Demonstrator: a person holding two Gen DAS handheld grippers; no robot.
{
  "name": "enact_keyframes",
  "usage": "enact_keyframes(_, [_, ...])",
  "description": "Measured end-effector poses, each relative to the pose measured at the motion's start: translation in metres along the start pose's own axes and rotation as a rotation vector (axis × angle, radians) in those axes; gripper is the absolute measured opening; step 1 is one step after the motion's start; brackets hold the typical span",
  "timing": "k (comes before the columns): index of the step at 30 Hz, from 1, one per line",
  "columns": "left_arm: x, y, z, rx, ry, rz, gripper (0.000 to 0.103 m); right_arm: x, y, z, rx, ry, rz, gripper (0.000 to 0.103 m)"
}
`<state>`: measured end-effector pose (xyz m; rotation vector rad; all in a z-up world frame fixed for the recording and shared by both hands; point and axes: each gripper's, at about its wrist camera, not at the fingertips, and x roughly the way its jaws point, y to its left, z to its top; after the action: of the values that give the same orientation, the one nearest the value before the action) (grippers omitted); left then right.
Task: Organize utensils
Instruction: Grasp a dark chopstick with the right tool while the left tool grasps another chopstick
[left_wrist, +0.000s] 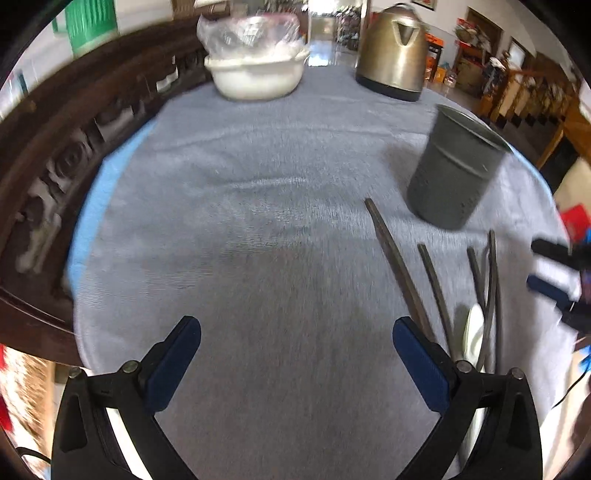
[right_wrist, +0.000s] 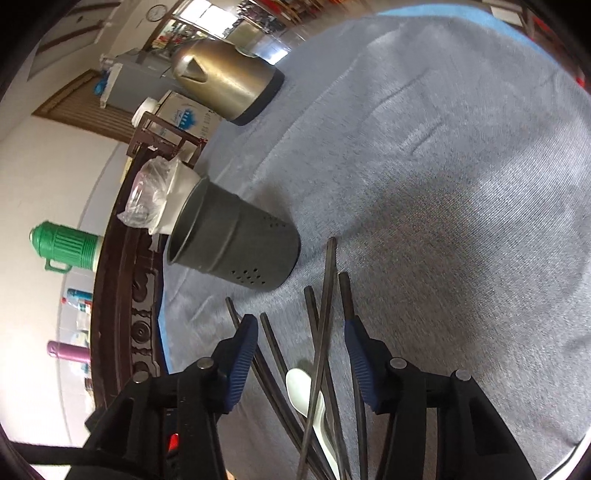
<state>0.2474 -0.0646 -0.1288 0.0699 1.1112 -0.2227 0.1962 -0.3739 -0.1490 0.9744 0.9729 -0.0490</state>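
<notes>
A dark grey perforated utensil holder (left_wrist: 454, 173) (right_wrist: 236, 243) stands upright on the grey cloth. Several dark chopsticks (left_wrist: 399, 266) (right_wrist: 325, 295) lie loosely crossed in front of it, with a white spoon (left_wrist: 472, 332) (right_wrist: 303, 387) among them. My right gripper (right_wrist: 300, 325) hovers over this pile, open, with chopsticks and the spoon lying between its blue pads; neither pad presses on them. It also shows at the right edge of the left wrist view, right gripper (left_wrist: 546, 267). My left gripper (left_wrist: 295, 326) is open wide over bare cloth, to the left of the chopsticks, holding nothing.
A metal kettle (left_wrist: 395, 51) (right_wrist: 225, 77) and a white bowl covered in plastic (left_wrist: 255, 74) (right_wrist: 173, 192) stand at the far side of the cloth (left_wrist: 258, 221). A carved dark wooden rail (left_wrist: 55, 166) borders the table's left. A green thermos (right_wrist: 66, 243) stands beyond it.
</notes>
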Motion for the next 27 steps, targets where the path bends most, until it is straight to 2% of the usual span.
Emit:
enact_keyframes(2, [0.01, 0.005, 0.009, -0.035, 0.046, -0.047, 0.1, 0.003, -0.001, 0.002, 0.004, 0.002, -0.005, 0.051])
enact_keyframes(4, [0.02, 0.006, 0.018, -0.061, 0.082, -0.098, 0.094, 0.008, 0.001, 0.005, -0.011, -0.011, -0.052, 0.046])
enact_keyframes(6, [0.029, 0.005, 0.027, -0.085, 0.108, -0.12, 0.084, 0.013, 0.001, 0.008, -0.025, -0.018, -0.096, 0.04])
enact_keyframes(7, [0.035, 0.005, 0.032, -0.096, 0.123, -0.122, 0.081, 0.016, 0.001, 0.008, -0.037, -0.012, -0.119, 0.04])
enact_keyframes(9, [0.042, 0.003, 0.04, -0.121, 0.149, -0.143, 0.066, 0.02, 0.005, 0.006, -0.083, -0.005, -0.166, 0.039])
enact_keyframes(14, [0.054, -0.001, 0.06, -0.153, 0.18, -0.165, 0.063, 0.037, 0.016, -0.003, -0.202, 0.048, -0.285, 0.039])
enact_keyframes(19, [0.064, -0.015, 0.083, -0.147, 0.214, -0.153, 0.063, 0.053, 0.036, -0.011, -0.364, 0.066, -0.413, 0.035])
enact_keyframes(22, [0.07, -0.025, 0.09, -0.13, 0.224, -0.134, 0.058, 0.061, 0.049, -0.014, -0.448, 0.081, -0.469, 0.034])
enact_keyframes(23, [0.076, -0.028, 0.089, -0.117, 0.229, -0.127, 0.056, 0.063, 0.052, -0.014, -0.471, 0.081, -0.484, 0.032])
enact_keyframes(25, [0.079, -0.034, 0.093, -0.113, 0.241, -0.131, 0.052, 0.066, 0.056, -0.014, -0.509, 0.067, -0.512, 0.017])
enact_keyframes(27, [0.082, -0.039, 0.094, -0.107, 0.241, -0.122, 0.046, 0.065, 0.055, -0.012, -0.518, 0.061, -0.505, 0.012])
